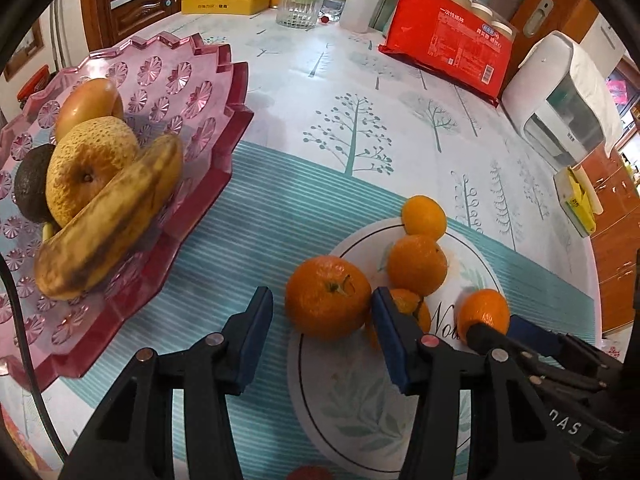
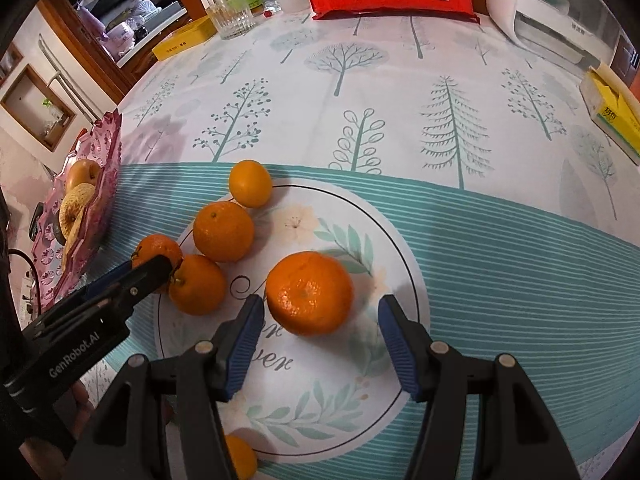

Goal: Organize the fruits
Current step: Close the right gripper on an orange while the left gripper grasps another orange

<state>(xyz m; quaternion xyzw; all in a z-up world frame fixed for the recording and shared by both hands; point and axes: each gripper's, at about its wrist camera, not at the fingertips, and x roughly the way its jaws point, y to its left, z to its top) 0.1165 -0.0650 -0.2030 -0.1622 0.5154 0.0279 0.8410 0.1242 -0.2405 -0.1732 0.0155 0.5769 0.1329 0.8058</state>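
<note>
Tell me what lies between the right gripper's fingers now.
A mandarin on the white plate, inside the right gripper but unclamped; the right wrist view shows it.

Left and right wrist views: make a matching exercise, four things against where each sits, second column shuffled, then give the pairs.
Things:
1. banana
2. red package
3. big mandarin
4. ribbed glass

Places:
A. on the floral plate, between the right tool's fingers
B. at the far edge, next to the yellow box
C. in the pink tray
D. beside the white appliance

Pairs: 1-C, 2-D, 3-A, 4-B
</note>
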